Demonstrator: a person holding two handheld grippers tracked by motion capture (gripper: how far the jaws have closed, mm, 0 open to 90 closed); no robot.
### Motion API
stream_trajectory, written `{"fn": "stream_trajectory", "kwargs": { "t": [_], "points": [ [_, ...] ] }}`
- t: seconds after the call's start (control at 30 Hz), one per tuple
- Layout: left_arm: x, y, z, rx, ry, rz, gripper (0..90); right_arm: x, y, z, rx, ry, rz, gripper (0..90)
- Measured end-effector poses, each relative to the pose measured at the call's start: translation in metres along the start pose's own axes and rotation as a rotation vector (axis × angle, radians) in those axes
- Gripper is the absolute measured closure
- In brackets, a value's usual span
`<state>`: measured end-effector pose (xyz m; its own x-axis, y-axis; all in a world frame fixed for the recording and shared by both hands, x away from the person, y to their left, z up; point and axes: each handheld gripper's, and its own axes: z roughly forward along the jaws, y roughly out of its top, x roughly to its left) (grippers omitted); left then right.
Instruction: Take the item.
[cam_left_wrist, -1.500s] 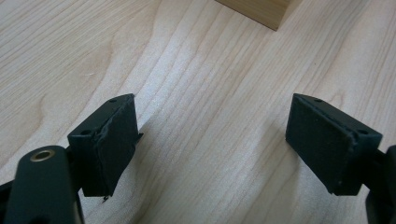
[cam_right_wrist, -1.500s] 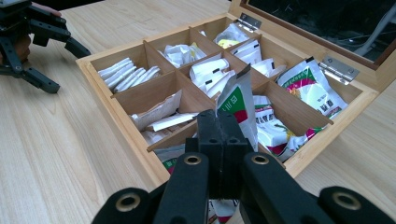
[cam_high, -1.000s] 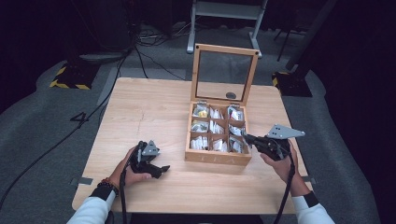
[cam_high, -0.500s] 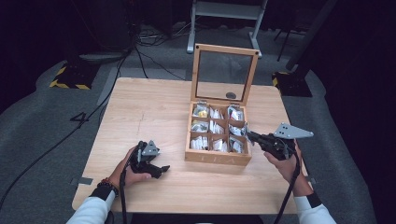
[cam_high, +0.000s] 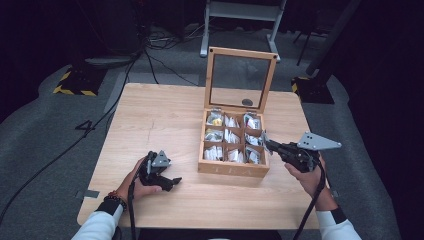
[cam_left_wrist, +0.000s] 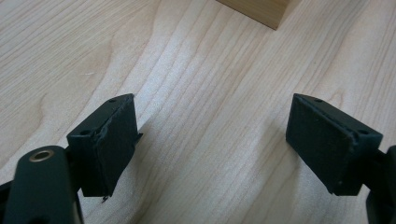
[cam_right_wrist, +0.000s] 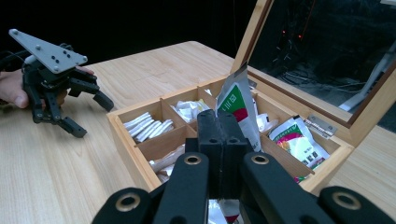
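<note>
At centre right of the high view, the right gripper (cam_high: 266, 142) clamps a sachet (cam_right_wrist: 237, 108) beside the wooden box (cam_high: 232, 170), while at lower left the left gripper's (cam_high: 172, 182) jaws stand apart.

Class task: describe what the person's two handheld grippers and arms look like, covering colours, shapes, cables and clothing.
Both tools are black. The left gripper has two blocky jaws with flat rubbery pads and a small grey plate on top. The right gripper carries a larger grey three-cornered plate with small holes. A black cable trails from each. The sleeves are white, and a beaded bracelet circles the left wrist.
</note>
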<state>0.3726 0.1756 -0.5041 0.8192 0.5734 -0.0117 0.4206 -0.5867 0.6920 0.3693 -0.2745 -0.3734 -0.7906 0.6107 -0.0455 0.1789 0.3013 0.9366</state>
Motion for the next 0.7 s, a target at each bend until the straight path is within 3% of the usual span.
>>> {"fn": "stream_trajectory", "kwargs": {
  "t": [0.7],
  "points": [
    [0.0, 0.0, 0.0, 0.001, -0.001, 0.003, 17.1, 0.026, 0.005, 0.0, 0.0, 0.077, -0.049, 90.0]
  ]
}}
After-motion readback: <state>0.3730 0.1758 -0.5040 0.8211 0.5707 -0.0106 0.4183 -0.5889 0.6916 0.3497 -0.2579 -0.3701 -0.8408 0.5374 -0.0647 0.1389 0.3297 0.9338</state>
